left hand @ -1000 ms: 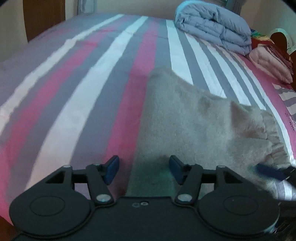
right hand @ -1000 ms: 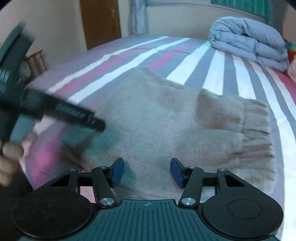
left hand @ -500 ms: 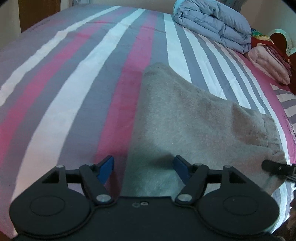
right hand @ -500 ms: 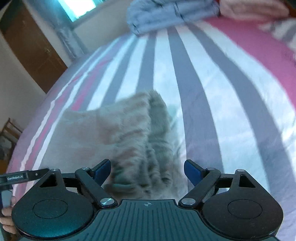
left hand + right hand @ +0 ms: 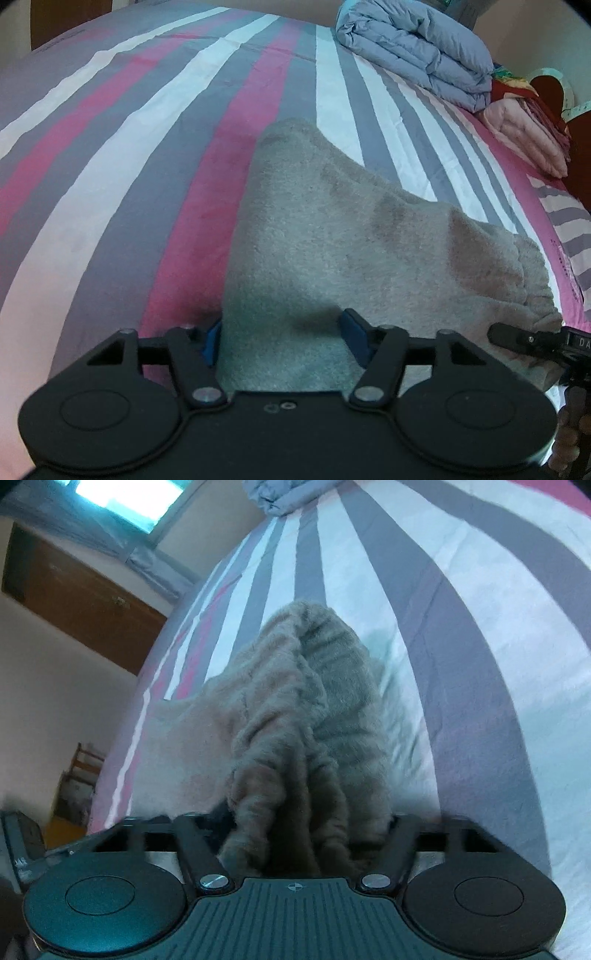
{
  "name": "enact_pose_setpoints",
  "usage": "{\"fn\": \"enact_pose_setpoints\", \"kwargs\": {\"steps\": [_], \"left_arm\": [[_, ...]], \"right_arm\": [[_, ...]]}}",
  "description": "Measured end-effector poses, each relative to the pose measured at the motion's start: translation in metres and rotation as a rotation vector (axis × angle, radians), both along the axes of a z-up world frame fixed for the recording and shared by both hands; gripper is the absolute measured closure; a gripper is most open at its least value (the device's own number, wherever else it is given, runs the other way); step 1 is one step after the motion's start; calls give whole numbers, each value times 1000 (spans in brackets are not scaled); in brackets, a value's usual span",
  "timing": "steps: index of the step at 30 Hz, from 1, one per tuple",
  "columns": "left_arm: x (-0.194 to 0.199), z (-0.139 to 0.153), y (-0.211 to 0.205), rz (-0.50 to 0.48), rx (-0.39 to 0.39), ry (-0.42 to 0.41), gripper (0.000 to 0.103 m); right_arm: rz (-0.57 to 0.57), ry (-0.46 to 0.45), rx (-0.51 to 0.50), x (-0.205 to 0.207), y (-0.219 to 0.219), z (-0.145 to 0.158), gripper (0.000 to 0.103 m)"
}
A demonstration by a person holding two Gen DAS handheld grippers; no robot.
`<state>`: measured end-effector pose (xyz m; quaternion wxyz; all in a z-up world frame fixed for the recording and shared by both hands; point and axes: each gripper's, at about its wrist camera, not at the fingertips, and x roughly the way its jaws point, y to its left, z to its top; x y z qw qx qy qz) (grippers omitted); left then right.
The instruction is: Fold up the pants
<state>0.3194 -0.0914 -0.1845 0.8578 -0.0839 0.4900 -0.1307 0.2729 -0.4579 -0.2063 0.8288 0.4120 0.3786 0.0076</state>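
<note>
Fingers [image 5: 355, 334] closing around grey pants [image 5: 332, 229], folded duvet [image 5: 417, 48] beyond

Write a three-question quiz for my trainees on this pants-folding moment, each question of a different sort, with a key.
1. What lies folded at the far end of the striped bed? A) a stack of towels B) a blue-grey quilt C) a black jacket
2. True or false: the pants hang over a chair.
3. Which end of the pants sits between the fingers of the right claw: the plain one or the gathered one?

Key
1. B.
2. False: they lie on the bed.
3. The gathered one; the jaws have just been closing with it between them.
</note>
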Motion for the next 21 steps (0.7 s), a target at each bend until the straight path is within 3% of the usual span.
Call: {"fn": "enact_pose_setpoints", "kwargs": {"steps": [3, 8, 9, 11, 12, 14, 17, 21], "left_arm": [[0, 0, 3, -1, -11, -3, 50], [13, -10, 3, -25, -18, 44, 20], [14, -12, -1, -30, -8, 43, 21], [11, -8, -8, -12, -5, 22, 38], [9, -5, -7, 11, -8, 16, 44], [5, 2, 2, 42, -34, 0, 67], [5, 13, 16, 55, -80, -17, 84], [8, 35, 19, 73, -113, -73, 90]], "right_arm": [[-15, -21, 76, -5, -10, -6, 56], [18, -37, 3, -1, -9, -7, 48], [15, -35, 18, 1, -11, -7, 47], [2, -22, 45, 4, -12, -9, 47], [-6, -21, 59, 5, -11, -8, 52], [-17, -41, 75, 1, -11, -2, 57], [-18, -89, 79, -8, -8, 8, 59], [4, -189, 38, -3, 2, 36, 60]]}}
